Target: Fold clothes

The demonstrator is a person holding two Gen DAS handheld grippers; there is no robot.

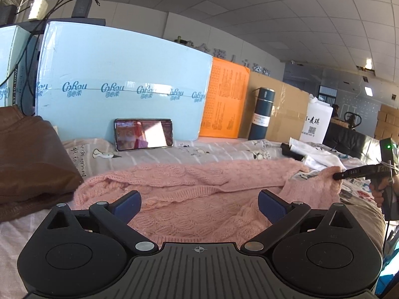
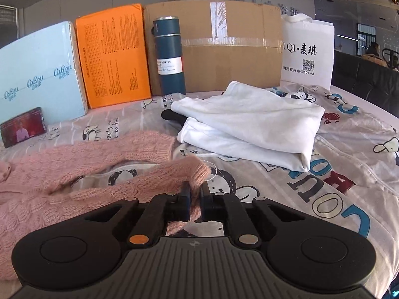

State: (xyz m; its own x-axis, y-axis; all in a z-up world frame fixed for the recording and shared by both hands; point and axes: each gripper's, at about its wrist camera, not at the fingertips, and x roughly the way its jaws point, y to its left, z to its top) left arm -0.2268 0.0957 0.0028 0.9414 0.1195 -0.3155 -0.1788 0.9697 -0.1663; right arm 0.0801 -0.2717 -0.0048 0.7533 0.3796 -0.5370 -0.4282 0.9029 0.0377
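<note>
1. The pink sweater [image 1: 189, 194] lies spread across the bed sheet [image 2: 311, 174], filling the middle of the left wrist view and running off at 9 o'clock in the right wrist view.
2. The right gripper [image 2: 194, 194] is closed on a sleeve cuff [image 2: 197, 172], with knit bunched between its blue pads.
3. The left gripper [image 1: 198, 205] hovers over the sweater body with its fingers spread wide, holding nothing.
4. Judged from this, a sleeve fold is under way: the next move likely calls for carrying the cuff toward 9 o'clock, across the body, while the free gripper pins or smooths the knit.
5. A folded white garment [image 2: 249, 127] lies at 1 o'clock of the cuff; a brown garment [image 1: 30, 164] lies at 9 o'clock in the left view.
6. The sweater's near hem is hidden beneath both tools, and its far-left part is cut off, so how far it is already folded is unclear.
</note>
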